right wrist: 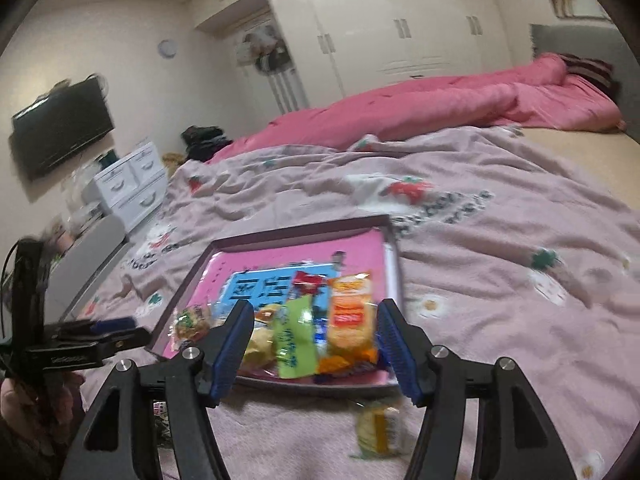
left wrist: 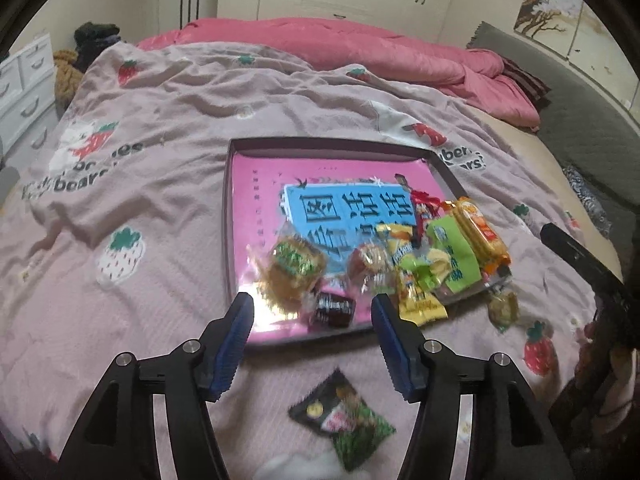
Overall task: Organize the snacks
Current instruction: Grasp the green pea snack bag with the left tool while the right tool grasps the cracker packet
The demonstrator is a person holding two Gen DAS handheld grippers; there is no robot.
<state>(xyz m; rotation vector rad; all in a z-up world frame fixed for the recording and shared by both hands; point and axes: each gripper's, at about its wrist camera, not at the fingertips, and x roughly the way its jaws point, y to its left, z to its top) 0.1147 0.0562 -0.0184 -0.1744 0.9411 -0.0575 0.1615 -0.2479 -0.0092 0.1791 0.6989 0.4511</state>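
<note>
- The left gripper (left wrist: pixel 312 316) is held with jaws spread, nothing between them; a dark-and-green snack packet (left wrist: pixel 344 416) is seen on the blanket (left wrist: pixel 160 128) just before the tray (left wrist: pixel 236 160).
- The right gripper (right wrist: pixel 316 324) is likewise released, and a yellowish packet (right wrist: pixel 378 428) lies just short of the tray.
- Snacks (left wrist: pixel 432 252) are heaped in the tray's near right corner.
- A pink quilt (left wrist: pixel 360 44) is bunched well beyond the tray.

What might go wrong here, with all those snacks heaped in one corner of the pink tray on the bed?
1. The shallow pink tray rests on a soft, wrinkled strawberry-print blanket, so pressing down may tip it.
2. The yellow packet and orange biscuit pack overhang the tray's rim and could slide off.
3. The black-and-green packet lies flat on the blanket below the open left gripper; its fingers may snag fabric.
</note>
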